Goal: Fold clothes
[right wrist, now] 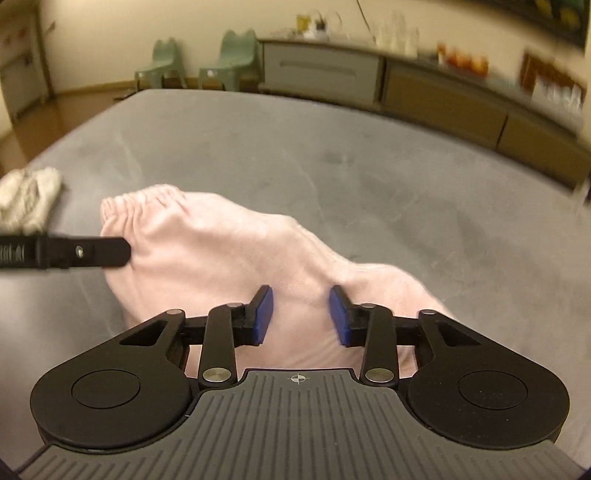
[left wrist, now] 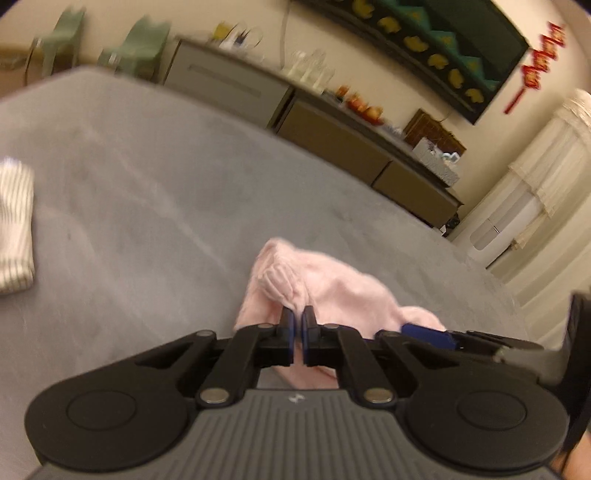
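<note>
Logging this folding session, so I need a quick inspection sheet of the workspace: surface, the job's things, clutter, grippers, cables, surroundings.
Surface: grey bed cover, lightly creased.
Job's things: pink garment lying crumpled; striped cloth folded at the far left.
Clutter: nothing seen on the bed.
Grippers: left gripper shut on the pink garment's gathered edge; right gripper open, fingers either side of the fabric.
Cables: a thin cord on the wall, blurred.
Surroundings: low cabinet with bottles and fruit, two green chairs, curtain.
</note>
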